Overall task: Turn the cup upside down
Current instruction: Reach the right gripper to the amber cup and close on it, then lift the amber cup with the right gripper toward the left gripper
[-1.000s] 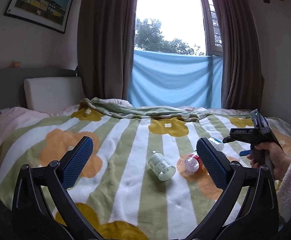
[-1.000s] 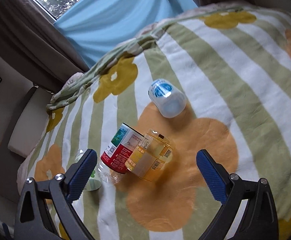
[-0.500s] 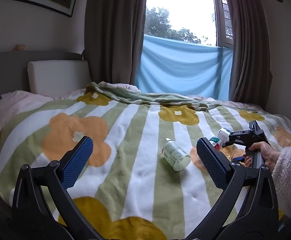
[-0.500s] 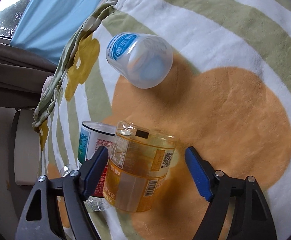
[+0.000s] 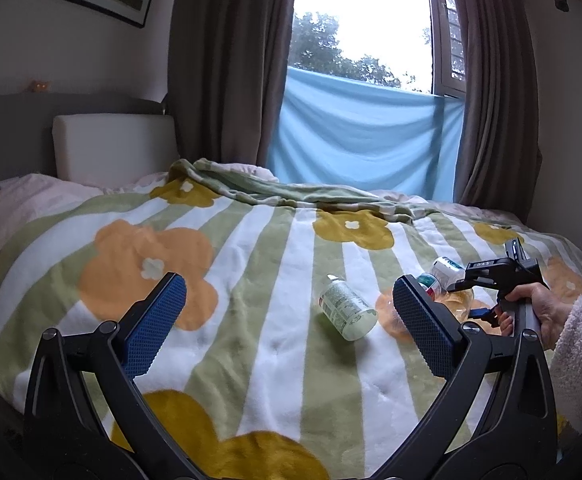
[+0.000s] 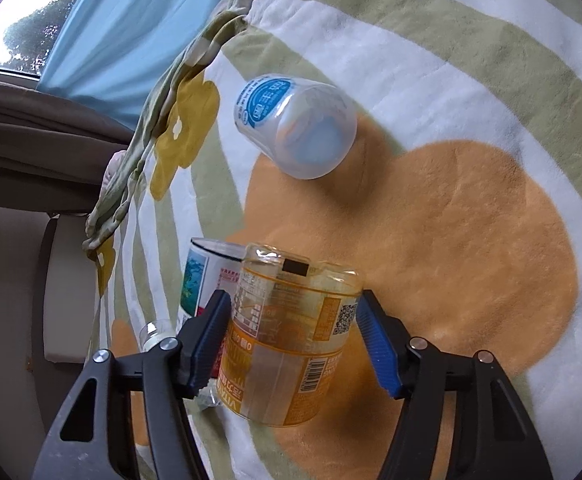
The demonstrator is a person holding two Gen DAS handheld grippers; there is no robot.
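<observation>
A clear cup with an orange label (image 6: pixel 287 344) lies on its side on the flowered blanket (image 6: pixel 451 248). My right gripper (image 6: pixel 295 344) has its blue pads closed against both sides of this cup. A red, white and teal cut bottle (image 6: pixel 205 276) lies just behind it on the left. A clear cup with a blue label (image 6: pixel 295 128) lies tilted farther back. My left gripper (image 5: pixel 287 328) is open and empty, held above the blanket. In the left wrist view the right gripper (image 5: pixel 491 280) is at the right, held by a hand.
A green-labelled bottle (image 5: pixel 345 308) lies on the blanket between my left gripper's fingers in the view. A folded green blanket edge (image 5: pixel 291 192) runs along the back. A white pillow (image 5: pixel 111 144), curtains and a blue cloth (image 5: pixel 363 140) over the window stand behind.
My right gripper has moved down and forward to the orange-labelled cup and closed on it. The left gripper has drifted left, staying open.
</observation>
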